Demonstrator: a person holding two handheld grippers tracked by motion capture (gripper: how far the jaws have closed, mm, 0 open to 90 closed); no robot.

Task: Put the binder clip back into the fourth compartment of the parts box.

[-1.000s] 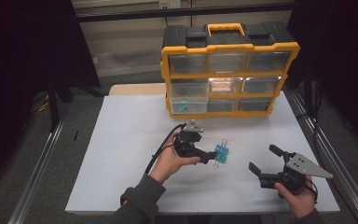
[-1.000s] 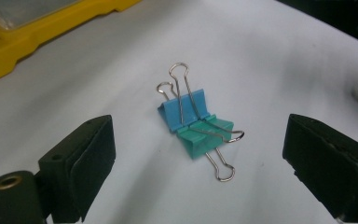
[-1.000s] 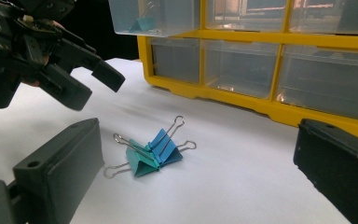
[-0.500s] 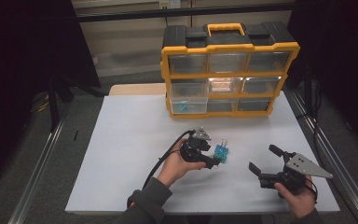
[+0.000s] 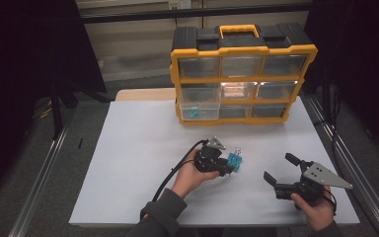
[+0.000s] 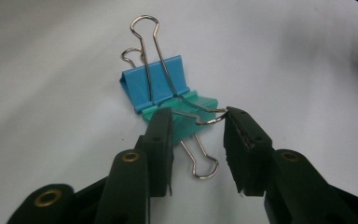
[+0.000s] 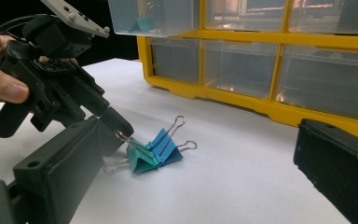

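Left claw around the green clip, not yet closed

The left claw (image 6: 196, 135) stands narrowly open: one jaw touches the body of the green clip (image 6: 186, 114), the other touches its wire handle. The green clip lies on the white bench (image 5: 128, 148), touching the blue clip (image 6: 156, 84) just behind it. The right claw (image 5: 281, 170) is wide open and holds nothing, well apart to the side. Beyond stands the yellow organizer (image 5: 242, 74); one lower drawer (image 5: 197, 111) seems to hold something teal already. The grasp looks only begun; squeezing, lifting and carrying to a drawer are probably left.
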